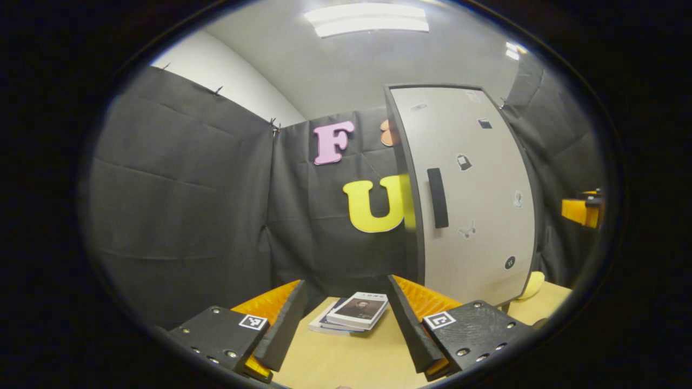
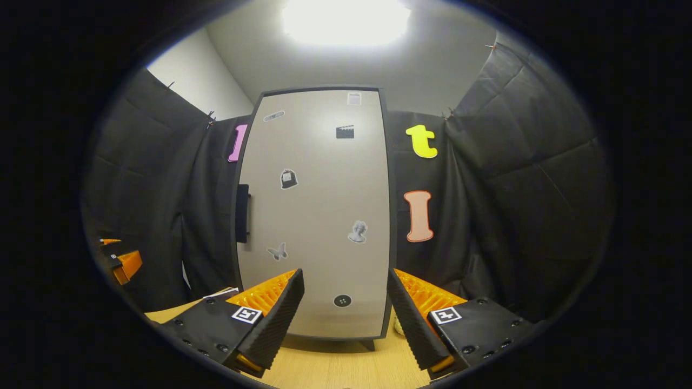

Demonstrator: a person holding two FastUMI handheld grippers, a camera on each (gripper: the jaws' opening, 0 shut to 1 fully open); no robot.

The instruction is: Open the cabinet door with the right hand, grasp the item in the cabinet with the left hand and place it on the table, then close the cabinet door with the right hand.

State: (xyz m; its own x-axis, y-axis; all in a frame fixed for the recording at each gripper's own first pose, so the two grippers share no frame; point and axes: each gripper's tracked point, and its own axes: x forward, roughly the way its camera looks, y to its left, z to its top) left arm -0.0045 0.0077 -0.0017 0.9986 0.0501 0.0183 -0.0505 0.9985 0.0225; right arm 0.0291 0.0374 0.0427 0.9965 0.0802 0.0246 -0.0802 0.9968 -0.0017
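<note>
on table (image 1: 346,362), upright closed cabinet (image 1: 470,194)

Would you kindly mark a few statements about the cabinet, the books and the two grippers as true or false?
1. The cabinet door is shut. True.
2. The left gripper holds a book. False: its fingers are spread with nothing between them, and the books lie on the table ahead.
3. The door's handle sits on its left edge in the right gripper view. True.
4. The right gripper is clamped on the handle. False: it is open, short of the door.
5. The door is plain. False: small stickers dot it.
</note>
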